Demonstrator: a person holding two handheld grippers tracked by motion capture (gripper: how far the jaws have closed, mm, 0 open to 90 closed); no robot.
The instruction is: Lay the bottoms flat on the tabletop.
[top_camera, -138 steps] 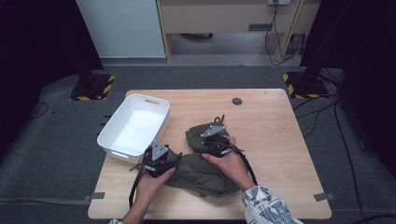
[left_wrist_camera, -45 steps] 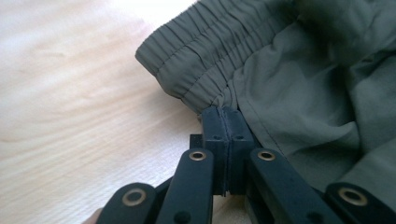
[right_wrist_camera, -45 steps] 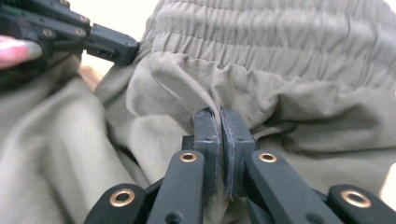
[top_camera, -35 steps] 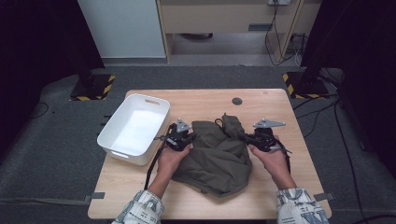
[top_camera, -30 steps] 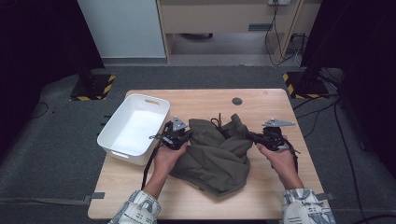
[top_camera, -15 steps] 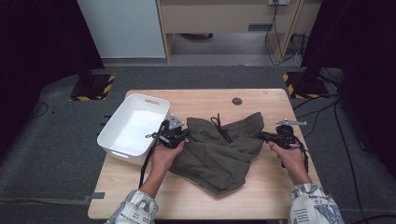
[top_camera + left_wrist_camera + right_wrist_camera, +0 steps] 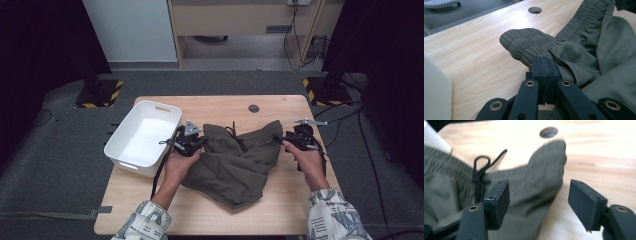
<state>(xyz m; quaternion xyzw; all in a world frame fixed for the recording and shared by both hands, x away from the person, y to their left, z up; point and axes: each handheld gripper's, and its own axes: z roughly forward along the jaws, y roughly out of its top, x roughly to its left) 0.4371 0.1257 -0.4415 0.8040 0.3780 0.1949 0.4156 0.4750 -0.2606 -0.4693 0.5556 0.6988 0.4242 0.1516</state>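
A pale wooden table (image 7: 280,200) stands on grey carpet, with dark curtains at both sides and a light cabinet behind.

On it, the left gripper (image 7: 196,145) has its jaws pressed together on a fold of fabric at the left end of the waistband; the left gripper view shows the two black pads clamped flat against each other with olive cloth bunched just ahead of them. The right gripper (image 7: 281,141) sits at the right end of the waistband with its jaws spread; they have just been opening, and in the right gripper view the corner of the cloth lies between the parted pads without being pressed.

There is one garment, a pair of olive shorts (image 7: 235,167), lying crumpled in the middle of the table with the elastic waistband stretched between the two grippers and a single black drawstring (image 7: 235,136) knotted at its centre. One white tub (image 7: 142,137) stands near the table's left edge, just beside the left gripper. One round cable hole (image 7: 254,108) shows in the tabletop beyond the shorts.

Two forearms in patterned sleeves come in from the near edge. The left hand (image 7: 180,162) angles inward towards the shorts; the right hand (image 7: 307,160) reaches nearly straight forward, well apart from the left.
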